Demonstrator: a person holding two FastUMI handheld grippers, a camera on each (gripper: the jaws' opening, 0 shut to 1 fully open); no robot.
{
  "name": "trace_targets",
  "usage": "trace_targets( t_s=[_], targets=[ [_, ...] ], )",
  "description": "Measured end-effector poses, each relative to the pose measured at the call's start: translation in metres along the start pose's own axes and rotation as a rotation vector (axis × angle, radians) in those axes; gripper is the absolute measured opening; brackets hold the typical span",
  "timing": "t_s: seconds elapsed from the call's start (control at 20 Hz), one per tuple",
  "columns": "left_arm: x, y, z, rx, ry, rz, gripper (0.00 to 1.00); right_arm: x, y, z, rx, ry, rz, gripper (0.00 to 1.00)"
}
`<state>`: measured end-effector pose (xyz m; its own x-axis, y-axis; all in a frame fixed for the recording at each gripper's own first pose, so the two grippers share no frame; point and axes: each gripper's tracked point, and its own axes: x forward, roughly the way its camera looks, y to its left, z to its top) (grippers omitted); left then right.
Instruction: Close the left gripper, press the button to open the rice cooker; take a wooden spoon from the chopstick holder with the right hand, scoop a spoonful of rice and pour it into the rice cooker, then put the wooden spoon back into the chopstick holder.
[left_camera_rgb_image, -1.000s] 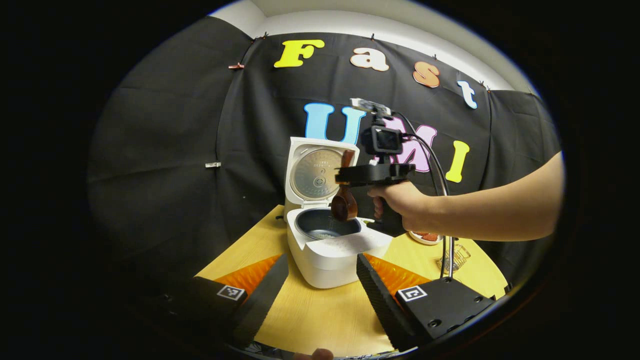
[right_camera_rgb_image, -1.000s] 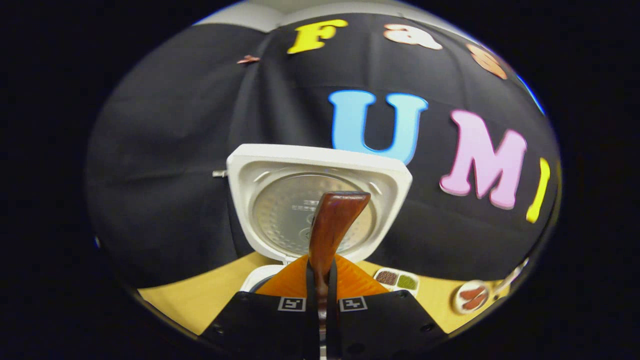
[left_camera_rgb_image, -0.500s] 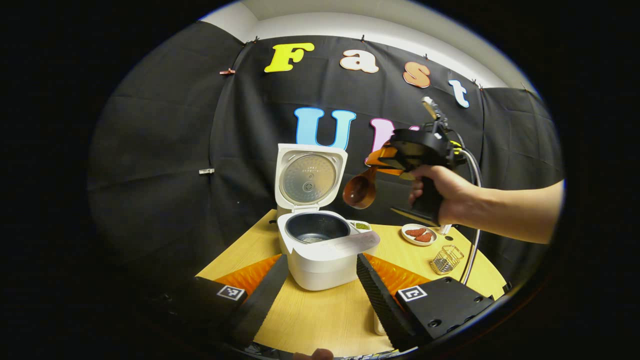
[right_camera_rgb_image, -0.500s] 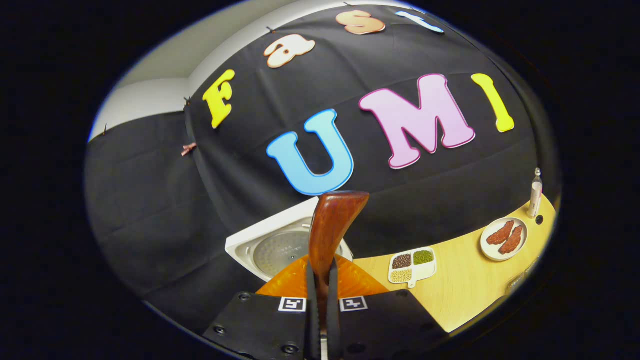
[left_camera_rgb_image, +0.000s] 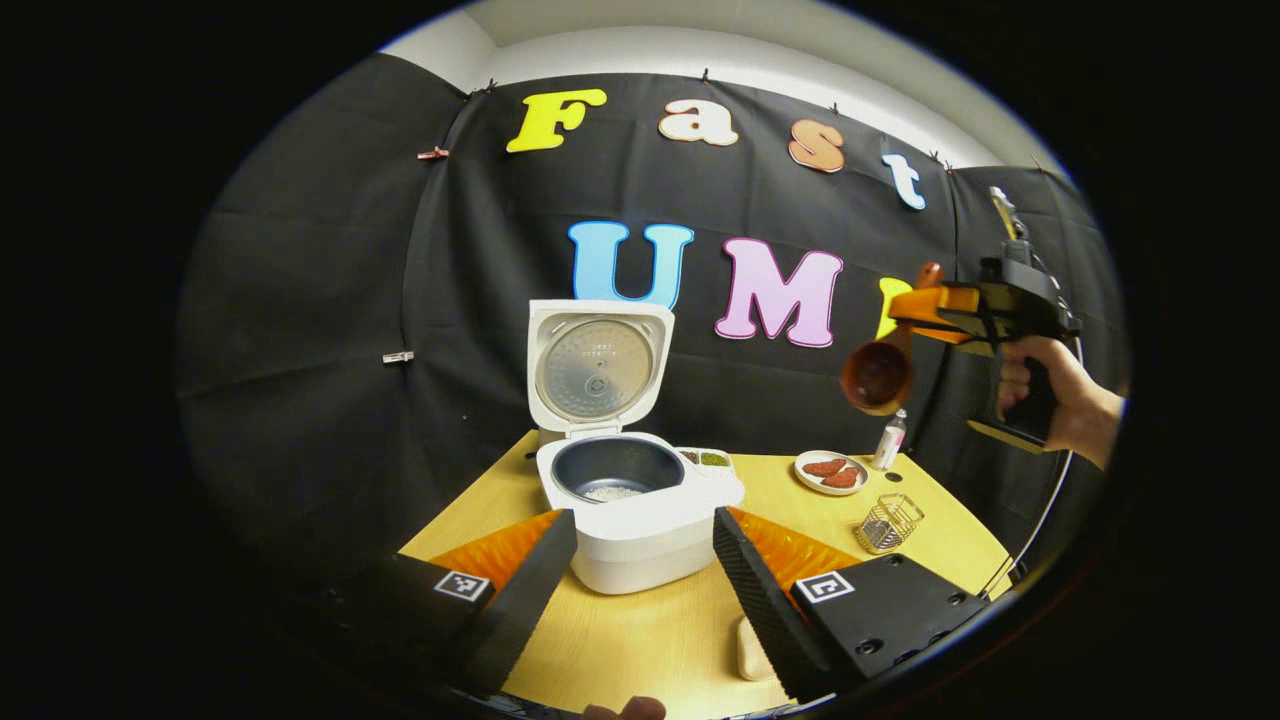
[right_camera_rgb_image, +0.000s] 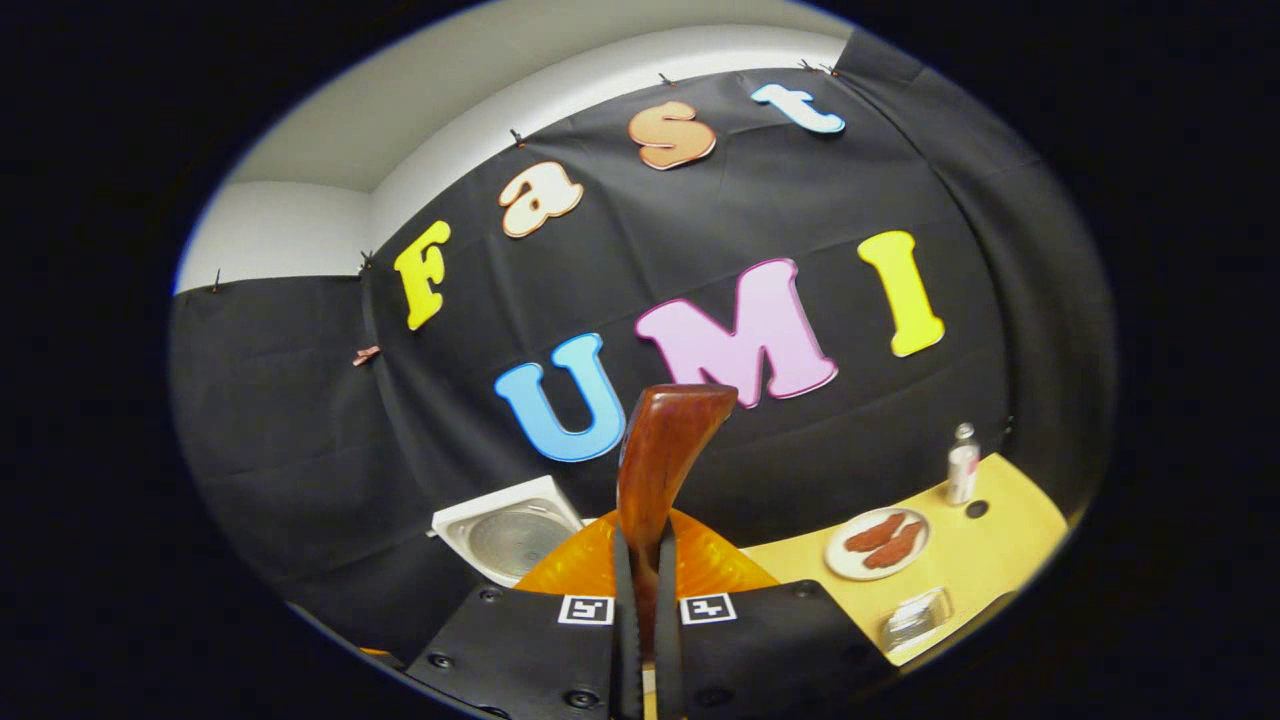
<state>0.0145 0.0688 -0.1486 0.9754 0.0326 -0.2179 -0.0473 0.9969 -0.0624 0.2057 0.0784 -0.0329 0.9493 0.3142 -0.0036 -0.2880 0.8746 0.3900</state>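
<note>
A: Where's the spoon (right_camera_rgb_image: 660, 450)?
B: In the R gripper (right_camera_rgb_image: 640, 600). Right gripper view: both fingers pinch the handle at 6 o'clock, handle end sticking up mid-frame. Left gripper view: that gripper sits at 3 o'clock, up in the air, a hand (left_camera_rgb_image: 1050, 395) on its grip, spoon bowl (left_camera_rgb_image: 877, 375) hanging off its front, tipped down and toward the cooker side.
A: Over the cooker?
B: No. Well apart from it, off toward 3. Bowl hangs above the table's far right part, over the bottle (left_camera_rgb_image: 891, 440) and plate (left_camera_rgb_image: 828, 470) area.
A: Cooker (left_camera_rgb_image: 625, 500) state?
B: Lid (left_camera_rgb_image: 597, 368) up, standing upright at the back. Dark pot inside, small pale patch of rice (left_camera_rgb_image: 610, 492) on the bottom. It's at frame centre in the left gripper view, on the table (left_camera_rgb_image: 660, 630).
A: L gripper (left_camera_rgb_image: 640, 570)?
B: Fingers spread wide at 7 and 5 o'clock, nothing between them but table; cooker front sits just beyond the gap. Not touching it.
A: Holder?
B: Wire holder (left_camera_rgb_image: 888, 523) at 4 o'clock, near the table's right edge, in front of the plate. Looks empty, hard to be sure at that size.
A: Anything else?
B: Divided dish w/ grains (left_camera_rgb_image: 708, 458) just behind the cooker's right side. Small pale block (left_camera_rgb_image: 748, 650) on the table by the L gripper's right finger; can't tell what it is.
</note>
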Motion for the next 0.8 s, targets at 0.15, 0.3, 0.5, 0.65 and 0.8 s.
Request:
trace_targets(
  t_s=[0.15, 0.3, 0.5, 0.65, 0.8],
  targets=[
    [0.003, -0.007, 0.005, 0.012, -0.007, 0.000, 0.95, -0.025, -0.072, 0.002, -0.037, 0.002, -0.109, 0.10],
    [0.006, -0.013, 0.009, 0.021, -0.010, 0.020, 0.95, -0.034, -0.139, -0.014, -0.059, 0.023, -0.201, 0.09],
    [0.008, -0.020, 0.010, 0.033, 0.000, 0.050, 0.95, -0.025, -0.206, -0.057, -0.046, 0.085, -0.281, 0.10],
    [0.008, -0.025, 0.014, 0.073, 0.000, 0.079, 0.95, -0.008, -0.245, -0.093, -0.020, 0.128, -0.318, 0.10],
    [0.010, -0.032, 0.015, 0.083, 0.007, 0.089, 0.95, 0.008, -0.269, -0.125, 0.005, 0.166, -0.333, 0.10]
  ],
)
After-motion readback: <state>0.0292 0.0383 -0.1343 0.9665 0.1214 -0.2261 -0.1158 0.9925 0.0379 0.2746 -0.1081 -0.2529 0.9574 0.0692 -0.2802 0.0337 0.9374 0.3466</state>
